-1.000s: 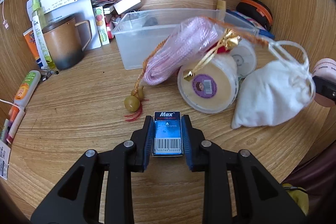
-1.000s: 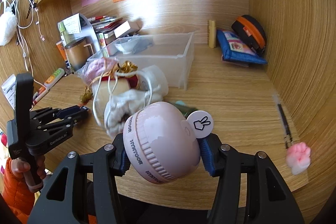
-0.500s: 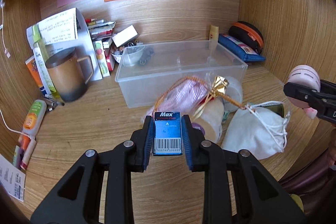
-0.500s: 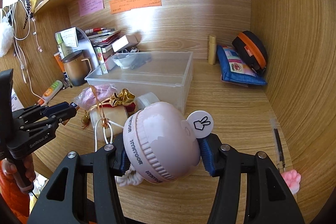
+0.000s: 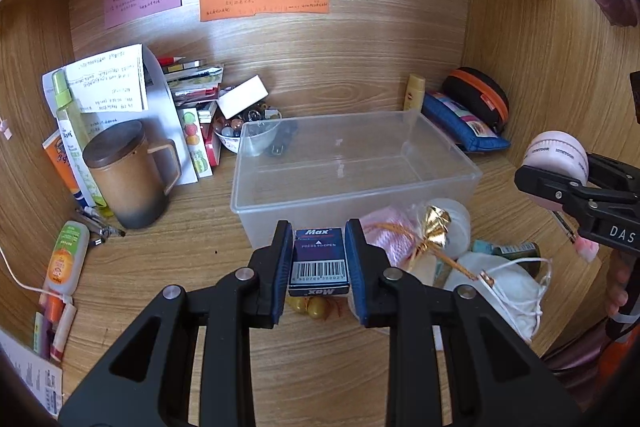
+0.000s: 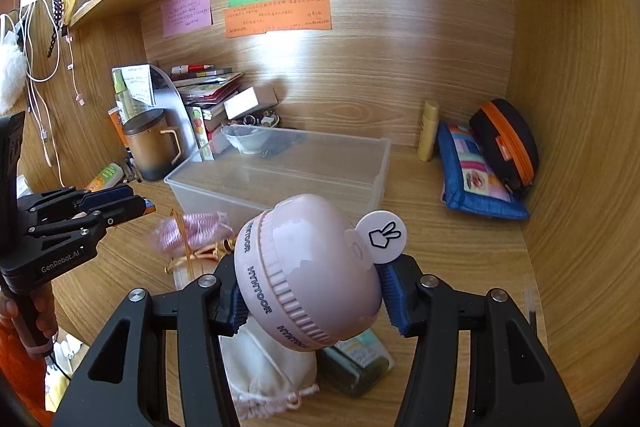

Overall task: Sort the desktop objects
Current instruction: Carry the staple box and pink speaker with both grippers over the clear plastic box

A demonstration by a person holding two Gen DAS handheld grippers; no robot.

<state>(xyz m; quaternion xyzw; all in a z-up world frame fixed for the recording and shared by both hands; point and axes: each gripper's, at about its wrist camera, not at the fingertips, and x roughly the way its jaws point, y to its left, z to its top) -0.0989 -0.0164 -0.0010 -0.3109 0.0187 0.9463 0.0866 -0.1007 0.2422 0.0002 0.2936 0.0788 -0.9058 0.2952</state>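
Observation:
My left gripper (image 5: 318, 263) is shut on a small blue Max staple box (image 5: 319, 261), held above the desk just in front of the clear plastic bin (image 5: 452, 183). My right gripper (image 6: 314, 293) is shut on a round pink HYNTOOR gadget (image 6: 308, 271) with a white tag (image 6: 381, 235), raised over the pile. In the left wrist view that gripper (image 5: 576, 187) hangs at the right, with the pink gadget (image 5: 556, 157) in it. Below lie a pink mesh pouch (image 5: 394, 237), a gold-ribboned pot (image 5: 448, 223) and a white drawstring bag (image 5: 504, 291). The left gripper (image 6: 132, 205) shows at the left of the right wrist view.
A brown mug (image 5: 128, 175), a green bottle (image 5: 74, 143), books and a bowl of beads (image 5: 236, 135) crowd the back left. A blue pouch (image 5: 460, 123) and black case (image 5: 478, 97) fill the back right corner. Tubes (image 5: 66, 257) lie at left. A green jar (image 6: 356, 363) lies under the right gripper.
Both grippers have risen with their loads. The bin and the pile now sit lower in both views, and the bin's inside has come into sight.

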